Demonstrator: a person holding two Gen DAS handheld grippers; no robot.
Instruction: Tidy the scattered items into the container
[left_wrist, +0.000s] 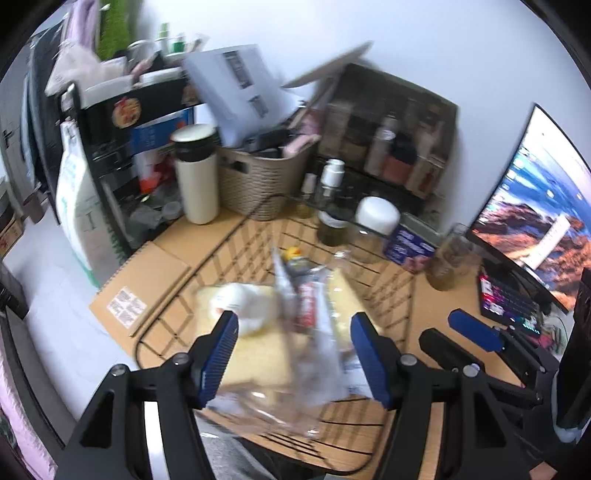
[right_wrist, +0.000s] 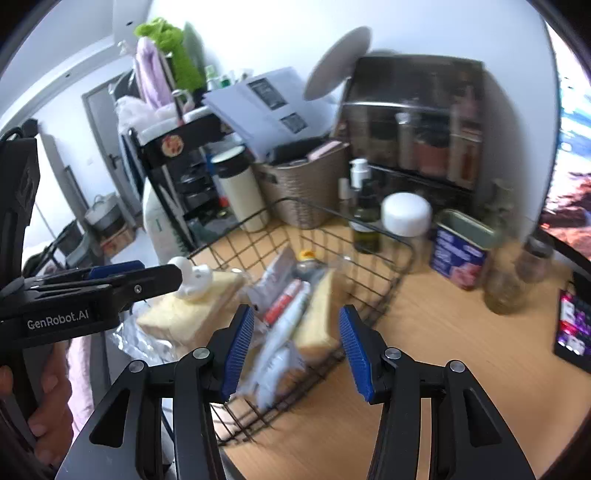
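Note:
A black wire basket (right_wrist: 384, 280) sits on the wooden desk; it also shows in the left wrist view (left_wrist: 391, 295). Inside lie a wrapped bread slice (right_wrist: 184, 314) with a white figurine (right_wrist: 194, 282) on it, a second bread slice (right_wrist: 317, 317), clear packets with a red-labelled tube (right_wrist: 284, 302) and a small yellow item (right_wrist: 306, 254). My left gripper (left_wrist: 293, 354) is open above the basket, over a crinkly clear packet (left_wrist: 317, 332). My right gripper (right_wrist: 295, 350) is open at the basket's near edge, holding nothing.
Behind the basket stand a dark bottle (right_wrist: 365, 221), a white-lidded jar (right_wrist: 406, 218), a blue tin (right_wrist: 458, 254), glass jars (right_wrist: 506, 288), a cream flask (right_wrist: 243, 192) and a woven basket (right_wrist: 299, 184). A keyboard (right_wrist: 572, 328) and monitor (left_wrist: 535, 214) are on the right.

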